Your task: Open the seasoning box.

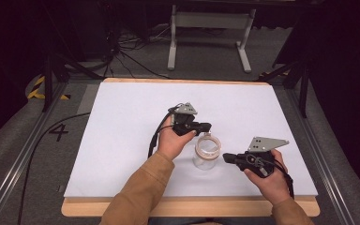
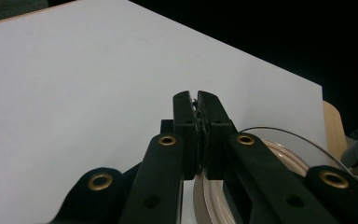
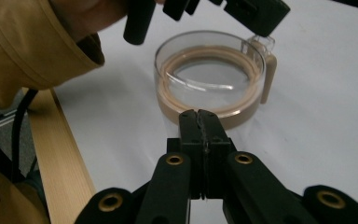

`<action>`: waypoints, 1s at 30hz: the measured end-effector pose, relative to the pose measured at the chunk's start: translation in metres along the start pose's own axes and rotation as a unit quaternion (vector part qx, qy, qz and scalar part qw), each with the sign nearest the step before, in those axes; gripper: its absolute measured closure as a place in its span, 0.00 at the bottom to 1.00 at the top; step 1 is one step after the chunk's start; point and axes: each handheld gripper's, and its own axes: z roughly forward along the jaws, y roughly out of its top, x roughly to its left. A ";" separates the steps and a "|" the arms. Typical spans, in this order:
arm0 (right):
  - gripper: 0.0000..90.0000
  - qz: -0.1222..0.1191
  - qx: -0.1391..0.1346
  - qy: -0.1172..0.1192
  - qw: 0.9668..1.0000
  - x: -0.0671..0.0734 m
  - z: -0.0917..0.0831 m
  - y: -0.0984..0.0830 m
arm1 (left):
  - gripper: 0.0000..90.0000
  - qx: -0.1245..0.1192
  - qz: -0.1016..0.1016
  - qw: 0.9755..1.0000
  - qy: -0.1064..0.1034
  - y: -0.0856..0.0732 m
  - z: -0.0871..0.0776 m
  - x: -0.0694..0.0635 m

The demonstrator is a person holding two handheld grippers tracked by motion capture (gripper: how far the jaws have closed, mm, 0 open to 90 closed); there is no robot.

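Here a "4" [image 1: 58,132] marks the floor; both grippers' jaws together beside the jar [image 1: 206,152]

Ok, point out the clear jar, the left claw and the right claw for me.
clear jar [image 3: 209,84], right gripper view, on its tan rim band.
left claw [image 2: 197,105], left gripper view, midway between its closed tips.
right claw [image 3: 199,119], right gripper view, midway between its closed tips.
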 end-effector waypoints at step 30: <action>1.00 0.007 0.000 0.028 1.000 0.009 0.017 0.000 | 1.00 -0.004 0.003 1.000 0.002 -0.002 0.003 0.002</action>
